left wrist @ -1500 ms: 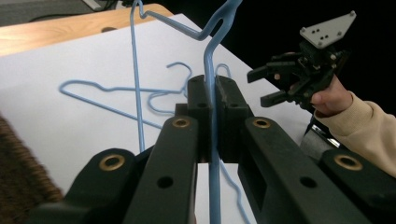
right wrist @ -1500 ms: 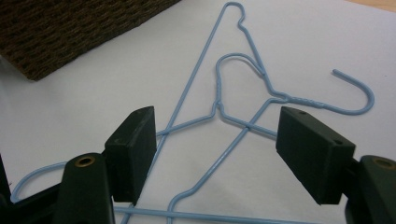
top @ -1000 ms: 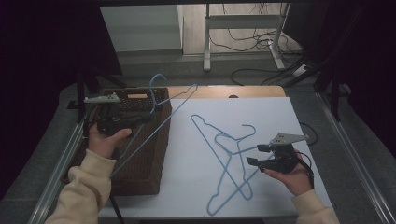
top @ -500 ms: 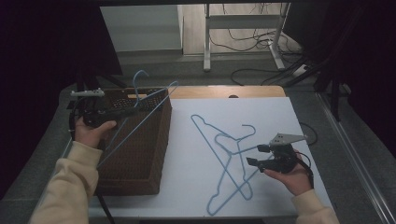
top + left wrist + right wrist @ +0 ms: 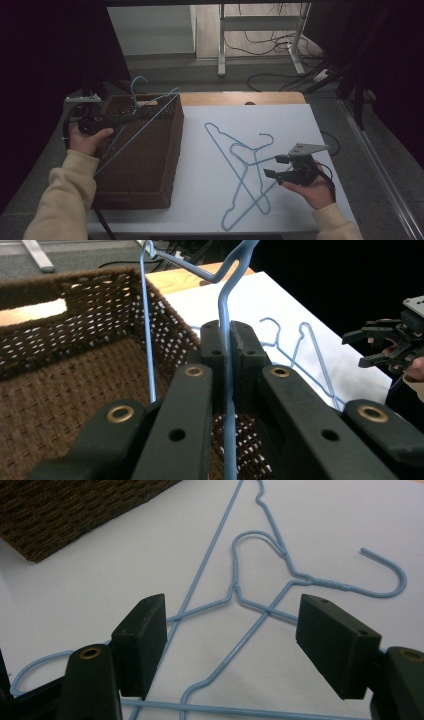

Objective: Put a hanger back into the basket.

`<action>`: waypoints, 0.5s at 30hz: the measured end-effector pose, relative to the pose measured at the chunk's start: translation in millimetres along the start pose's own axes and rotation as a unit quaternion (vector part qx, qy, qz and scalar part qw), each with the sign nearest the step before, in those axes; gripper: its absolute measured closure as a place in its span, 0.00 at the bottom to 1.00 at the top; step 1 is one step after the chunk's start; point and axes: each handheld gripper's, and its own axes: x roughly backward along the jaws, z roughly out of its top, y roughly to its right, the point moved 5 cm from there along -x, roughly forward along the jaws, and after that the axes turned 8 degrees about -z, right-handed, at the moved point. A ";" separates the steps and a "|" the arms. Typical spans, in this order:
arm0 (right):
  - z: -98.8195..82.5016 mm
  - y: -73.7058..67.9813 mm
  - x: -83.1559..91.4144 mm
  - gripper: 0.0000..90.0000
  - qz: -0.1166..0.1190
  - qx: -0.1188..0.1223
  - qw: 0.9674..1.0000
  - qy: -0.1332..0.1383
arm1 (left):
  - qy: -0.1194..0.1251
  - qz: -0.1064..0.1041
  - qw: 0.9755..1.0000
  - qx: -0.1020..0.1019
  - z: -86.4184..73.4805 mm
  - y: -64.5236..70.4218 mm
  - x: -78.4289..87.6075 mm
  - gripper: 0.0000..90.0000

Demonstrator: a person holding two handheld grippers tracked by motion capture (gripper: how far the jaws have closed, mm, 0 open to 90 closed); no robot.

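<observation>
The right gripper has its two black jaws wide apart, with nothing pinched between them. Under them, blue wire hangers lie crossed over each other on the white table. One hook curls at 2 o'clock. A corner of the brown woven basket sits at 10 o'clock.

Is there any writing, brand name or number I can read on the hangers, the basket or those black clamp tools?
None: no readable text in any view.
The blue wire hangers are bare wire.
The brown wicker basket carries no label.
The left gripper and right gripper show brass rivets and plain black jaws, no markings.
The white tabletop is blank.
</observation>
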 end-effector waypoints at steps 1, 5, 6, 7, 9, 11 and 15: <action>-0.1 0.0 -0.2 0.32 0.000 0.000 1.000 0.000 | 0.000 0.000 1.000 0.002 -1.3 -1.5 0.8 0.96; -0.4 0.0 -0.9 0.32 -0.001 -0.001 1.000 -0.002 | -0.004 -0.002 1.000 0.007 -9.4 -6.9 4.4 0.96; -0.5 0.0 -1.0 0.32 -0.001 -0.001 1.000 -0.002 | -0.005 -0.002 1.000 0.008 -11.3 -7.7 4.8 0.96; -0.5 0.0 -1.2 0.32 -0.001 -0.001 1.000 -0.003 | -0.007 -0.002 1.000 0.009 -13.1 -8.5 5.0 0.96; -0.6 0.1 -1.3 0.32 -0.001 0.000 1.000 -0.003 | -0.013 -0.003 1.000 0.009 -16.0 -10.1 4.1 0.96; -0.6 -0.4 -1.7 0.31 0.000 0.000 1.000 -0.003 | -0.019 -0.004 1.000 0.008 -18.1 -11.9 2.0 0.96; -0.6 -0.7 -2.0 0.31 0.000 0.000 1.000 -0.004 | -0.027 -0.005 1.000 0.010 -20.4 -18.1 -3.5 0.96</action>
